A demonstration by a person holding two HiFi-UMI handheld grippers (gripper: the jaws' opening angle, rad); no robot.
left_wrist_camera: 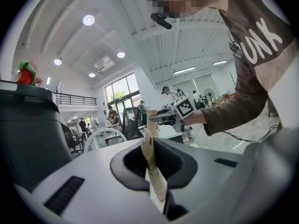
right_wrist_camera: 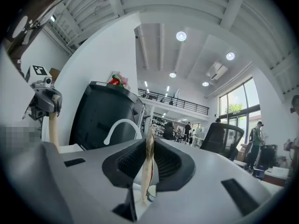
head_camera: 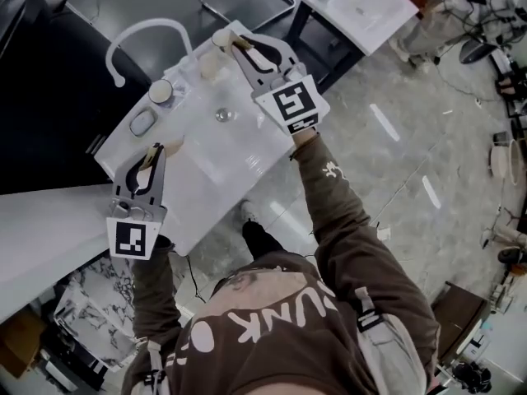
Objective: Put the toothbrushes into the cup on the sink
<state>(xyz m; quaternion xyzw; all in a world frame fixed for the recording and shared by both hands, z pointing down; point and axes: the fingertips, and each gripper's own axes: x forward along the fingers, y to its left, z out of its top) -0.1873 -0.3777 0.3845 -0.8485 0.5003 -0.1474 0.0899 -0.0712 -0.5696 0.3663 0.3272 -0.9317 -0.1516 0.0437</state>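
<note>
Got a claw in each hand and both are clamped nearly shut on a skinny tan toothbrush. The left claw (head_camera: 156, 150) pinches the left brush (left_wrist_camera: 152, 166) flat between its pads, with the end poking up past the tips. It hovers over the near left edge of the sink (head_camera: 240, 161). The right claw (head_camera: 234, 44) squeezes the right brush (right_wrist_camera: 149, 164) the same way, edge on between the pads, up over the far right corner of the sink. The cup (head_camera: 160, 91) sits on the far left of the sink deck, just beside the foot of the white faucet (head_camera: 142, 33), with a soap dish (head_camera: 142, 123) right next to it on the near side. Neither brush is in the cup; both are well apart from it, with the cup roughly between the claws. The drain (head_camera: 224, 115) is in the middle of the basin.
</note>
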